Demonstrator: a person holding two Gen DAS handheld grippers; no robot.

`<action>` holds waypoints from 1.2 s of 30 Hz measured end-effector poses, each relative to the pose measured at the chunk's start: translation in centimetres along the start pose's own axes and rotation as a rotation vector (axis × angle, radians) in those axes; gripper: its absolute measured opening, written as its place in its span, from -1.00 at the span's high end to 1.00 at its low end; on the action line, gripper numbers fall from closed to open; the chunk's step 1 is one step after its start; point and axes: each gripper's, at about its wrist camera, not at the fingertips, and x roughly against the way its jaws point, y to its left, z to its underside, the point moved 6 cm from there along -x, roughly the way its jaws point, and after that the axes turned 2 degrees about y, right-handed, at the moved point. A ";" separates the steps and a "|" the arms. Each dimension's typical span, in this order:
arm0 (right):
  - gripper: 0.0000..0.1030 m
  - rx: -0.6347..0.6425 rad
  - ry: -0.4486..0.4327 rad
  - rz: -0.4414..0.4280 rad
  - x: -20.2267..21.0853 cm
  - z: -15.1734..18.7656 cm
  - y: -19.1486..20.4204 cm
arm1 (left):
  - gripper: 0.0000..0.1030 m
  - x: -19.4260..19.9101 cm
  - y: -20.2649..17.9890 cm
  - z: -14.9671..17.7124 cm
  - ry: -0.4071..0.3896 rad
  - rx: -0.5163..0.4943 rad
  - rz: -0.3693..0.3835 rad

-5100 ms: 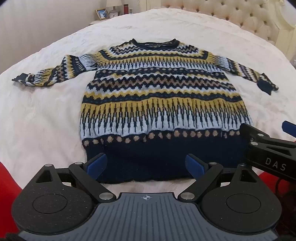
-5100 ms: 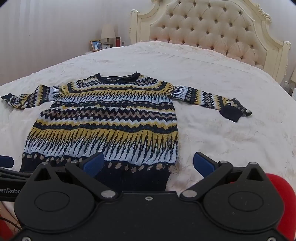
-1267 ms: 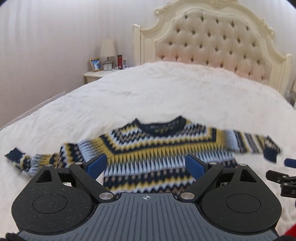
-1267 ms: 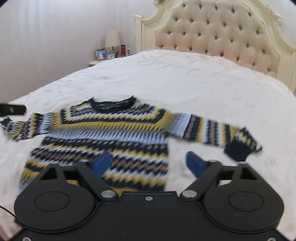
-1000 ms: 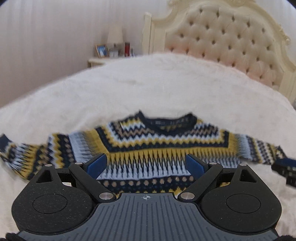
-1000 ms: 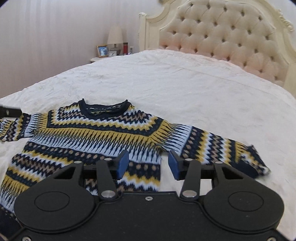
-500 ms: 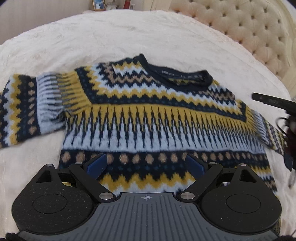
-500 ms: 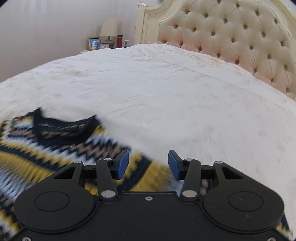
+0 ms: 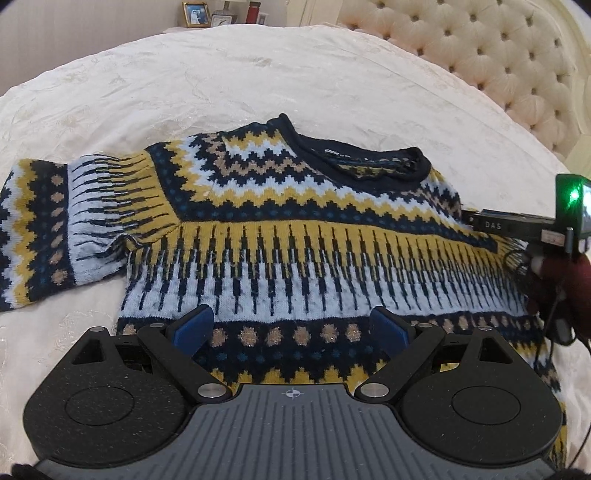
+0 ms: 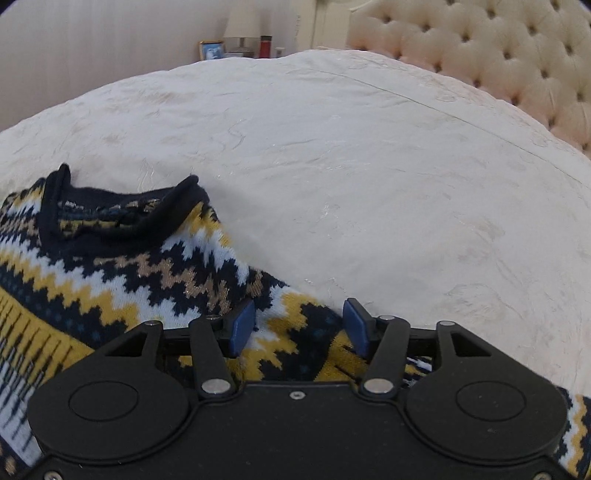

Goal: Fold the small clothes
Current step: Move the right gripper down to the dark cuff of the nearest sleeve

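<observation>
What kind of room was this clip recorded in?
Almost certainly a bedroom: a cream tufted headboard, a white textured bedspread and a nightstand holding a lamp and framed photo.

Left wrist: looks down close over the sweater (image 9: 288, 236) toward the headboard (image 9: 491, 55).
Right wrist: close above its right shoulder.
Shared: collar (image 10: 122, 218), bed (image 10: 369, 166).

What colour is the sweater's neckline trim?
Dark navy; the neckline trim of the sweater shows best in the right wrist view.
</observation>
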 end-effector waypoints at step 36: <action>-0.27 -0.069 -0.011 0.219 12.3 6.2 -7.7 | -0.79 -0.7 -0.8 2.0 0.078 -0.167 -0.126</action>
